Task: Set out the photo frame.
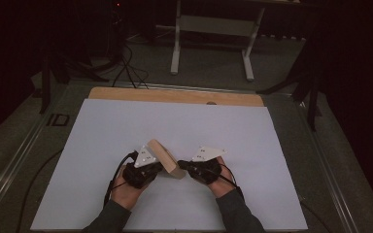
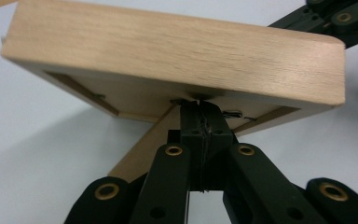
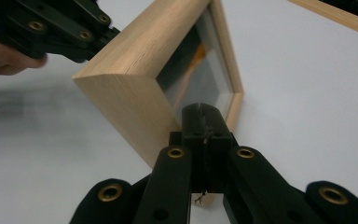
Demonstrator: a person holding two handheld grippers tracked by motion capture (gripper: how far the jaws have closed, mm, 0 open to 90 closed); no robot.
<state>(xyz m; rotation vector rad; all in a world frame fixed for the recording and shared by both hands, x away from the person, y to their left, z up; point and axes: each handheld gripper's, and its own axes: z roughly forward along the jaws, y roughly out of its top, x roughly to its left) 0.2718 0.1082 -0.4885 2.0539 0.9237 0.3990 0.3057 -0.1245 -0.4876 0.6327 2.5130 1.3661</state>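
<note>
The wooden picture frame [image 1: 165, 158] stands tilted at lower centre of the white table [image 1: 126, 126], its long axis running upper left to lower right. The left gripper [image 2: 200, 109], jaws pressed together, noses its back near the stand; the right gripper [image 3: 204, 116], likewise closed, touches the glass side. Best steady it gently while folding the stand.
</note>
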